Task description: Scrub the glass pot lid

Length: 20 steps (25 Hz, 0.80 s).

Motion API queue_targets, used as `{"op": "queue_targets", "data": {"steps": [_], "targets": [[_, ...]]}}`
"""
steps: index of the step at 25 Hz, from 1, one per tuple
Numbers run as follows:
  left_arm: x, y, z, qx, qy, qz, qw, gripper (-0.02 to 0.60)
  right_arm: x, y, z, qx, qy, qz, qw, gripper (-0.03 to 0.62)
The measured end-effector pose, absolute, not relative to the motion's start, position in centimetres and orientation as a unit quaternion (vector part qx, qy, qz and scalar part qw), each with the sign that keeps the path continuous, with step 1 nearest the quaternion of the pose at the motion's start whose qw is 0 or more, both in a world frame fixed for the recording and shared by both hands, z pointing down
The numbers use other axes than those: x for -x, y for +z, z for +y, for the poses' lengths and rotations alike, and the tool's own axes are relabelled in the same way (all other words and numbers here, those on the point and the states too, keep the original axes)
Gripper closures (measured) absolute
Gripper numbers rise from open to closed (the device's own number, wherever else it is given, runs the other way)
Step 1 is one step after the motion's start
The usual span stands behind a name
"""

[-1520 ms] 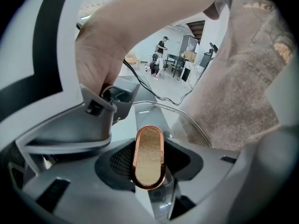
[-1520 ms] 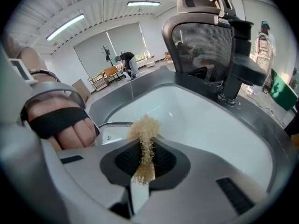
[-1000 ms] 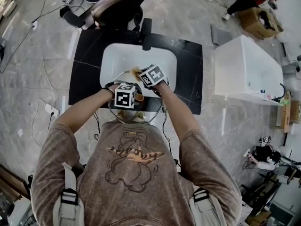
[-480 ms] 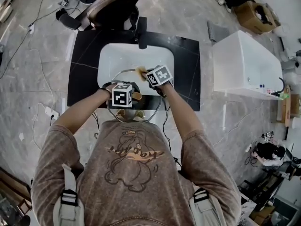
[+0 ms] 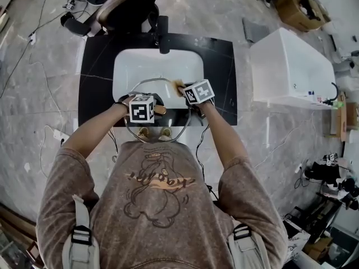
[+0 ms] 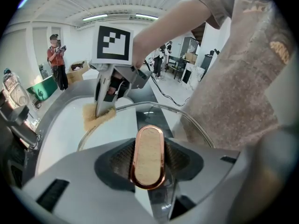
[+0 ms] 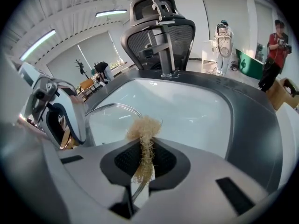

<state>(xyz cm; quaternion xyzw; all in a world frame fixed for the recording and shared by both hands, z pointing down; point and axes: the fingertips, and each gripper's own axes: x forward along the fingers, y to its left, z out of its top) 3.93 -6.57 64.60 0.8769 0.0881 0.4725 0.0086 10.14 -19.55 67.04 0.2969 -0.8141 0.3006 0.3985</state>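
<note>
The left gripper point(image 6: 148, 169) is clamped on the copper-rimmed handle point(image 6: 148, 153) of the glass pot lid point(image 6: 187, 125) and holds it over the white sink point(image 5: 157, 60) set in the black table point(image 5: 221, 77). The right gripper point(image 7: 140, 176) pinches a tan fibrous scrubber point(image 7: 144, 125), its tuft at the lid's far rim, though I cannot tell if it touches. This looks like mid-scrub. The next move calls for drawing the scrubber across the glass under pressure, with the left hold firm against the push.
</note>
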Motion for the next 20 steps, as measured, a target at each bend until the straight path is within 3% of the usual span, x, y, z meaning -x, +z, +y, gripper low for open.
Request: {"op": "queue_targets", "data": {"steps": [20], "targets": [[-3.9, 64.7, -6.6, -0.873, 0.481, 0.075, 0.014, 0.393, -13.8, 66.6, -14.8, -0.331, 0.301, -0.810, 0.378, 0.546]]}}
